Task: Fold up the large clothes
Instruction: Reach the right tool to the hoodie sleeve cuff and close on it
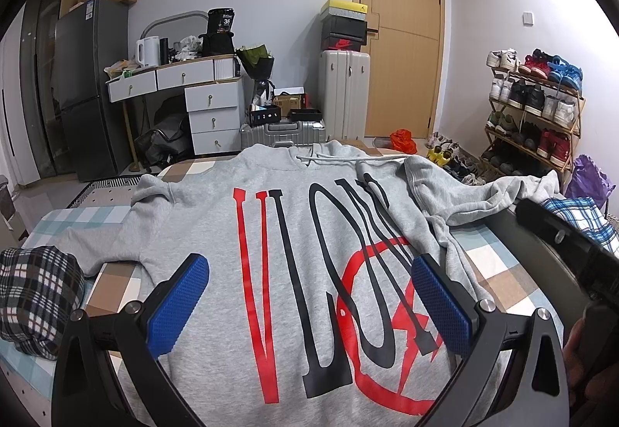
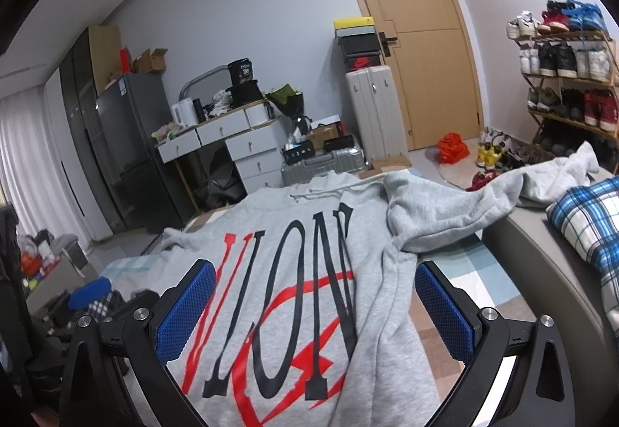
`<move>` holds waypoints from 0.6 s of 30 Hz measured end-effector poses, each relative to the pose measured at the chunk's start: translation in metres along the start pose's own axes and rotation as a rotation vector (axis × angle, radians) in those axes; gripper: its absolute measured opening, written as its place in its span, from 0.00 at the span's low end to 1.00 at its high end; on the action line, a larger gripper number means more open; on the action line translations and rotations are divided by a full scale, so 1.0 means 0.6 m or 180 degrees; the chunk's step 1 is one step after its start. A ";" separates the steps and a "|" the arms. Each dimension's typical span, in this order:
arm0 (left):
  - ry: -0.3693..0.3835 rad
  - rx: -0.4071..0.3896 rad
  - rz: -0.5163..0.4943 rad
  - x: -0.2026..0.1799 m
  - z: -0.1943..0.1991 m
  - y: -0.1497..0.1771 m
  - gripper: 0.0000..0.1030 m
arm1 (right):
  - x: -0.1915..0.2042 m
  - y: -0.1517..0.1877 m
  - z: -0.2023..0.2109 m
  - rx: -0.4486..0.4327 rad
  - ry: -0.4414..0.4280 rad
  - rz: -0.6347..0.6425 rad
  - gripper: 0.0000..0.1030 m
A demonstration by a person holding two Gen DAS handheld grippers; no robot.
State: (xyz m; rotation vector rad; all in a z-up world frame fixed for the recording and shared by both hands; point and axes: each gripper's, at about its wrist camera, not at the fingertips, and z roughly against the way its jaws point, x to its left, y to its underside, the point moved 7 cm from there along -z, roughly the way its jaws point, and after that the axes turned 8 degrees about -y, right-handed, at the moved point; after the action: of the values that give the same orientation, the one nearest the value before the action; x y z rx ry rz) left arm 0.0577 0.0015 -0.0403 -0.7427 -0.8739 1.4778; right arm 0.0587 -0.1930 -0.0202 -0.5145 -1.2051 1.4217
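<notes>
Grey hoodie lies print-up on the checked bed, w/ one sleeve bunched toward the blue plaid pillow. Left gripper and right gripper both hover w/ fingers apart, holding nothing. Risk: a pinch takes one layer only, so the fold skews; the bunched sleeve may snag.

Hoodie: grey fleece cloth, matt, soft. Gripper pads: blue rubber-like, dimpled, rough. Bed cover: checked woven cloth. Door: smooth pale wood. Suitcase: ribbed glossy plastic.
</notes>
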 end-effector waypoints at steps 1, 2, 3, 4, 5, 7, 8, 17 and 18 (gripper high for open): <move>0.0001 0.0006 -0.0003 0.001 -0.002 0.000 0.99 | -0.006 -0.006 0.003 -0.0003 0.0001 -0.0045 1.00; 0.0005 0.0019 -0.0008 0.001 -0.003 0.001 0.99 | -0.013 -0.015 0.005 0.0009 0.0001 -0.0089 1.00; 0.0014 0.0036 -0.0012 0.001 -0.004 0.002 0.99 | -0.024 -0.031 0.010 0.0012 0.0006 -0.0142 1.00; 0.0025 0.0056 -0.0011 0.001 -0.005 0.003 0.99 | -0.035 -0.043 0.015 -0.0007 0.0013 -0.0190 1.00; 0.0043 0.0077 -0.0005 0.000 -0.007 0.004 0.99 | -0.050 -0.061 0.022 -0.0033 0.0017 -0.0258 1.00; 0.0069 0.0101 -0.0013 -0.002 -0.007 0.004 0.99 | -0.091 -0.097 0.031 -0.0032 0.0021 -0.0408 1.00; 0.0078 0.0112 -0.0030 -0.005 -0.007 0.005 0.99 | -0.116 -0.116 0.033 0.0003 0.0070 -0.0481 1.00; 0.0074 0.0202 -0.0432 -0.025 -0.021 0.028 0.99 | -0.474 -0.240 0.010 0.0633 0.1011 -0.1187 1.00; 0.0046 0.0198 -0.0490 -0.027 -0.022 0.030 0.99 | -0.513 -0.232 0.004 0.0734 0.1061 -0.1434 1.00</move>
State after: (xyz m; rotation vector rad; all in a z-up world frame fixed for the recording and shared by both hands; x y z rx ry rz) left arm 0.0610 -0.0135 -0.0631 -0.6255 -0.8513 1.3553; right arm 0.2009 -0.4987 0.0041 -0.2806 -0.8114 1.0219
